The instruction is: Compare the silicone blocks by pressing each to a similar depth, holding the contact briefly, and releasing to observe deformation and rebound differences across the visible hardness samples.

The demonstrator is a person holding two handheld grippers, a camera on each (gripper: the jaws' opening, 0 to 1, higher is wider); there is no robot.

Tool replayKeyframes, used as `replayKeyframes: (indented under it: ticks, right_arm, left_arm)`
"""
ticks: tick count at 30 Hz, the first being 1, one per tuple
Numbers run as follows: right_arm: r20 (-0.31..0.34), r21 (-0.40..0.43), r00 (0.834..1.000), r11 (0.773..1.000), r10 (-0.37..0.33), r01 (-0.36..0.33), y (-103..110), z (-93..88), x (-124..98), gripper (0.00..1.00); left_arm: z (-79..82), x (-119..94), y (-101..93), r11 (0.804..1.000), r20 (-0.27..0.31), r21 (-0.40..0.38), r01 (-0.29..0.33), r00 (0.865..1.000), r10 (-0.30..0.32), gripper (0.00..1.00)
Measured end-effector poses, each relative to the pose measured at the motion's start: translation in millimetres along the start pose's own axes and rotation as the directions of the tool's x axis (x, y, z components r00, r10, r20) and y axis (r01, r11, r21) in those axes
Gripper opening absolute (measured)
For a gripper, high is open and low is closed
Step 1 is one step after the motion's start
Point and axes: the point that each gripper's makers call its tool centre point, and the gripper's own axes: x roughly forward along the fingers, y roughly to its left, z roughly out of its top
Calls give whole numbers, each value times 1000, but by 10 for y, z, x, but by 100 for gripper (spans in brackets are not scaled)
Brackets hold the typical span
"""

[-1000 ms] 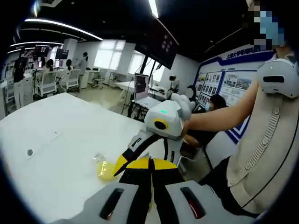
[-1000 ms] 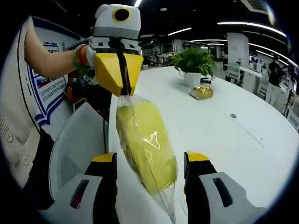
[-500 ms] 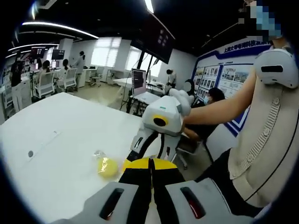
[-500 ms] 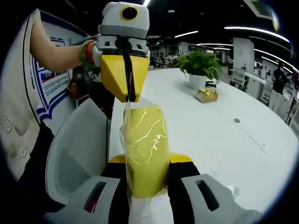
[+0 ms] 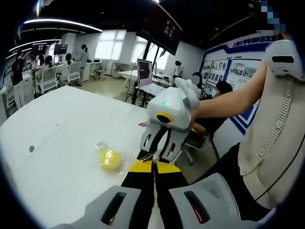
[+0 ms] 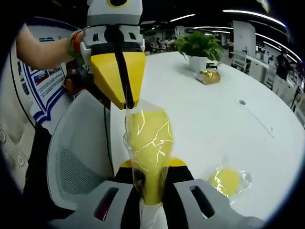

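since a second ago, the right gripper (image 6: 151, 179) has closed from wide apart onto the lower end of a yellow silicone block in a clear wrapper (image 6: 148, 143), squeezing the soft piece narrow between its yellow-tipped jaws. directly ahead of it, the left gripper (image 6: 125, 95) pinches the top edge of that same wrapper, its jaws pressed together on the film, so the block hangs stretched between the two tools above the white table (image 6: 248, 129). a second yellow block in its own clear wrapper (image 6: 228, 180) lies on the table just to the right of the right gripper's jaws, a spot that was bare a second ago. in the left gripper view, the left gripper (image 5: 153, 167) meets the right gripper (image 5: 167, 129) tip to tip, and the second wrapped block (image 5: 110, 159) rests on the white table (image 5: 62, 143) just to the left of the closed jaws. a potted plant (image 6: 200, 47) and a small gold-wrapped object (image 6: 210, 76) stand well ahead on the table's far side. a person's arm (image 5: 228, 102) reaches in from the right behind the right gripper.
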Motion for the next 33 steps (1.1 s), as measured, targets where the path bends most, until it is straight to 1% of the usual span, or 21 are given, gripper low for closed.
replayKeyframes:
  ticks: [1, 2, 4, 5, 6, 8, 9, 10, 19, 24, 26, 28, 29, 32, 33]
  right_arm:
    - [0, -20, 1000, 1000, -11, 11, -24, -1, 9, 5]
    - [-9, -1, 1000, 1000, 3, -3, -5, -16, 10, 5]
    - [-7, -9, 1000, 1000, -2, 2, -11, -18, 11, 4]
    - [-12, -1, 1000, 1000, 8, -8, 9, -27, 18, 4]
    - [-9, -18, 1000, 1000, -3, 3, 2, -29, 19, 4]
    - [-14, -10, 1000, 1000, 7, -8, 15, -36, 23, 4]
    - [-13, -21, 1000, 1000, -3, 2, 2, -35, 24, 4]
    - [-16, -8, 1000, 1000, 7, -7, 17, -38, 24, 4]
    - [-13, -10, 1000, 1000, 6, -6, 39, -49, 25, 5]
    - [-1, 11, 1000, 1000, 13, -13, 55, -39, 16, 6]
    - [2, 19, 1000, 1000, 15, -15, 64, -39, 15, 7]
    - [10, 8, 1000, 1000, 3, -3, 63, -37, 13, 8]
    - [14, 9, 1000, 1000, 8, -8, 68, -32, 14, 9]
    - [23, 6, 1000, 1000, 3, -3, 62, -32, 13, 10]
    - [27, -7, 1000, 1000, 2, -2, 71, -30, 17, 10]
  left_arm:
    - [-7, 3, -4, 1000, -2, -6, 3, 1000, -3, 0]
    - [-21, 6, 0, 1000, -4, -5, 0, 1000, 0, 0]
    - [-26, 3, -4, 1000, -3, -11, 1, 1000, -1, 0]
    - [-32, 5, -8, 1000, -4, -10, 2, 1000, -2, 0]
    - [-36, 4, -13, 1000, -5, -10, 3, 1000, -3, 0]
    - [-46, 5, -20, 1000, -9, -10, 5, 1000, -5, 0]
    - [-53, 4, -25, 1000, -12, -12, 8, 1000, -8, 0]
    - [-54, 2, -25, 1000, -12, -12, 8, 1000, -8, 0]
    - [-74, -10, -51, 1000, -20, -17, 11, 1000, -12, 0]
    - [-60, -17, -63, 1000, -20, -19, 10, 1000, -11, 0]
    - [-61, -18, -87, 1000, -25, -4, 17, 1000, -17, 0]
    - [-60, -17, -91, 1000, -27, 6, 14, 1000, -14, 0]
    - [-62, -18, -106, 1000, -29, 0, 22, 999, -22, 0]
    - [-63, -20, -113, 1000, -30, 1, 20, 999, -20, 0]
    - [-63, -19, -114, 1000, -30, 3, 18, 999, -18, 0]
